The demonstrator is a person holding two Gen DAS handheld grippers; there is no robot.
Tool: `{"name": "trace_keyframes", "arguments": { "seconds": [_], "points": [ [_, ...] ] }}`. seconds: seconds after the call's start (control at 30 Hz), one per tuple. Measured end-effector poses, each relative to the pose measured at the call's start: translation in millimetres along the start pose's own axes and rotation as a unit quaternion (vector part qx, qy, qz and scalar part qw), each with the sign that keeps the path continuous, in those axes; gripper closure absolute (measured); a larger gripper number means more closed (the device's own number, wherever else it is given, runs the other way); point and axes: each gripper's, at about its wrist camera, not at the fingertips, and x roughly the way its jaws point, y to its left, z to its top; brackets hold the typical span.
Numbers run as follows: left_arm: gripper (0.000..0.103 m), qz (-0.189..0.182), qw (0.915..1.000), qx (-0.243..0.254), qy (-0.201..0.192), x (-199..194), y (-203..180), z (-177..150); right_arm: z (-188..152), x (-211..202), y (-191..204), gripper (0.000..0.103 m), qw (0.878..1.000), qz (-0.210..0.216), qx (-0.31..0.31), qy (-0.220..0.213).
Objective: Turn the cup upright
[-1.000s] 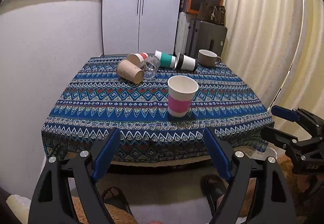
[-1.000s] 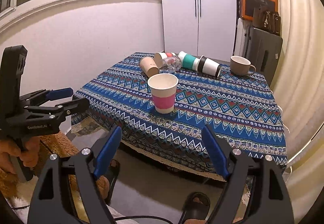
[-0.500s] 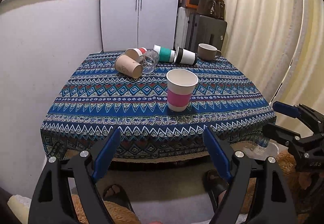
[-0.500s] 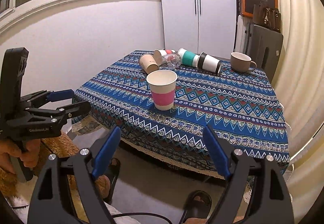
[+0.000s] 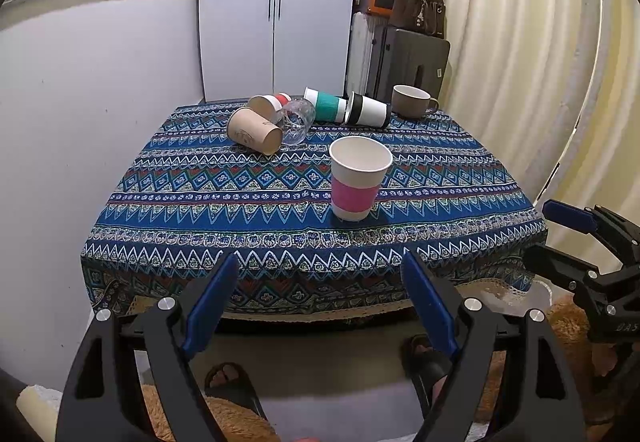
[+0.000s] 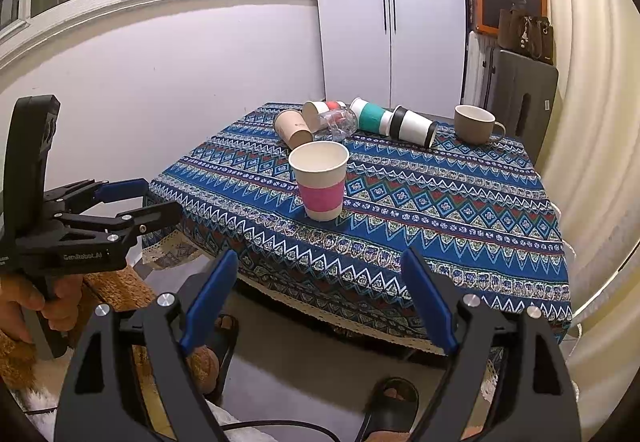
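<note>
A white paper cup with a pink band stands upright near the front of the table, mouth up; it also shows in the right wrist view. My left gripper is open and empty, held off the table's front edge. My right gripper is open and empty, off the front left corner. Each gripper shows in the other's view: the right one and the left one.
At the back of the patterned tablecloth lie a brown paper cup, a red-banded cup, a clear glass, a teal-banded cup and a black-banded cup. A beige mug stands upright. Curtain at right.
Both grippers have drawn back a little from the table. The cups have not moved.
</note>
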Motion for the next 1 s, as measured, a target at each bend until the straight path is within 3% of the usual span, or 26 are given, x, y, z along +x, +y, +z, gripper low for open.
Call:
{"name": "trace_keyframes", "arguments": {
  "seconds": [1.0],
  "points": [
    [0.022,-0.003,0.9990,-0.004,-0.044,-23,-1,6,5,-20,-3,0.020,0.999,-0.024,0.000,-0.044]
  ]
}}
